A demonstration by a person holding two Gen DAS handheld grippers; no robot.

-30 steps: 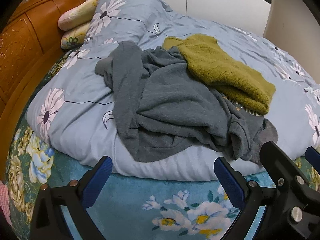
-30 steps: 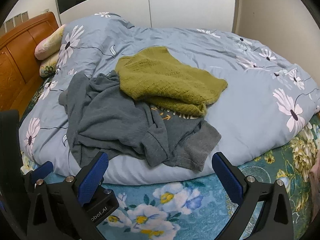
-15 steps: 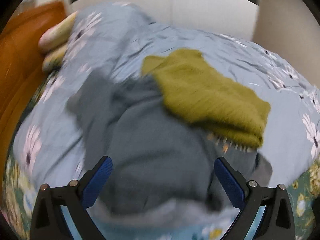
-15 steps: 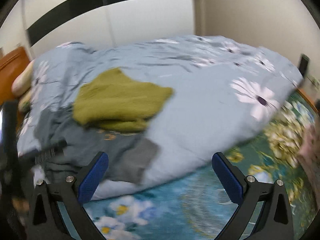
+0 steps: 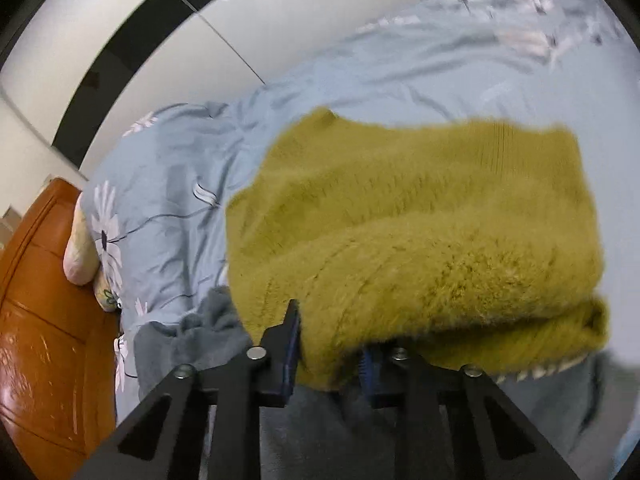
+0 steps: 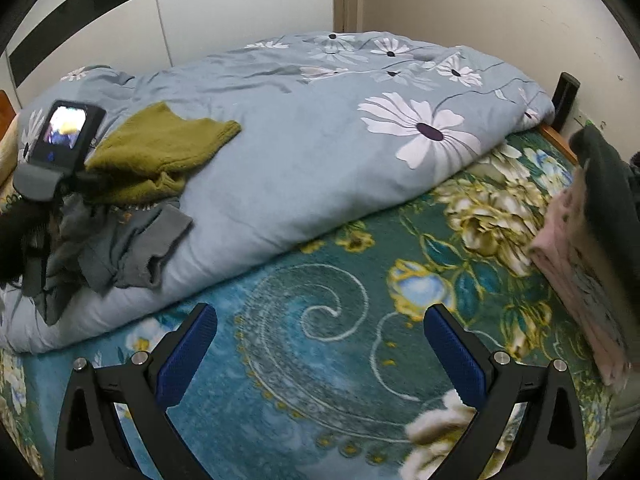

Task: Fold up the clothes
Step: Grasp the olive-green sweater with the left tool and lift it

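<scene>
Olive-green knit, a fuzzy sweater point(image 5: 420, 240), lies bunched on the pale blue flowered duvet point(image 5: 180, 168) toward the headboard end of the bed, partly over a grey garment point(image 6: 132, 240) that spills to the duvet's near edge. The left gripper point(image 5: 330, 344) has its jaws closing, nearly together, with a fold of the sweater's near edge between the blue pads; the knit bulges over and hides the right-hand pad's tip. In the right wrist view this same gripper shows at the left edge as a dark body with a small lit screen, set against the sweater.

The right gripper point(image 6: 320, 348) has its jaws spread wide and nothing between them. It hangs over the teal flowered bed cover point(image 6: 340, 340) at the bed's near edge, well apart from both garments.

A stack of folded items point(image 6: 580, 248), pink below and dark on top, sits at the foot-end side of the bed cover. An orange wooden headboard point(image 5: 44, 320) and a pillow point(image 5: 80, 256) stand at the head end. Motion blur softens the left wrist view.
</scene>
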